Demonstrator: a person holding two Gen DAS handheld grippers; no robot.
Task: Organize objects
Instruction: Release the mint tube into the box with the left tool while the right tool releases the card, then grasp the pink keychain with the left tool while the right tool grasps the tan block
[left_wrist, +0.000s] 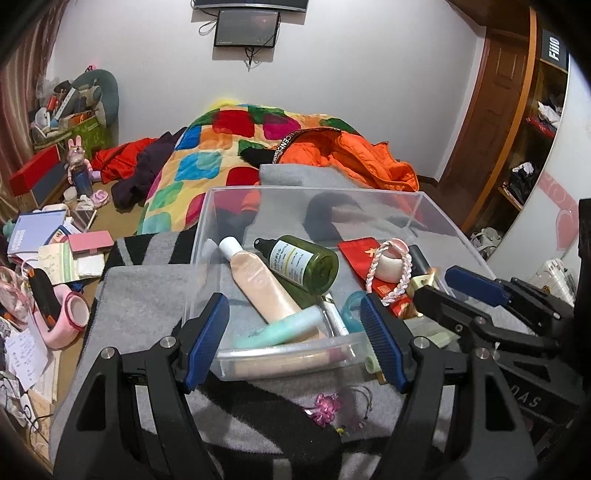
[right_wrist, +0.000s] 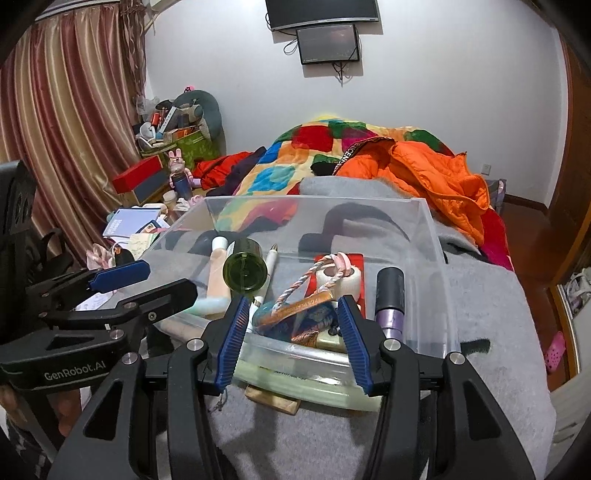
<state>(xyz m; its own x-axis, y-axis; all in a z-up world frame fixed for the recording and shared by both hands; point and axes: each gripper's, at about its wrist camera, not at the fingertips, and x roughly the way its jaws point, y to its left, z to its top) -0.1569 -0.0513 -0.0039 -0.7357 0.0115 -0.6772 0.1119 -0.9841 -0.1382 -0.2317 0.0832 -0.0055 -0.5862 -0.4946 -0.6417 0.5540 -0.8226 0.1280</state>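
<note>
A clear plastic bin sat on a gray blanket and held about 6 small things. Both the left gripper and the right gripper hung open at the bin's near edge, holding nothing. The green bottle inside the bin looked hard, smooth and slippery. It would be best to pinch its middle.

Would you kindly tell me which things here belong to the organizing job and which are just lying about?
Part of the job:
- clear bin
- green bottle
- peach tube
- purple bottle
- braided cord
- pink charm, outside the bin
- left gripper and right gripper, both open

Just lying about:
- quilt
- orange jacket
- wall screen
</note>
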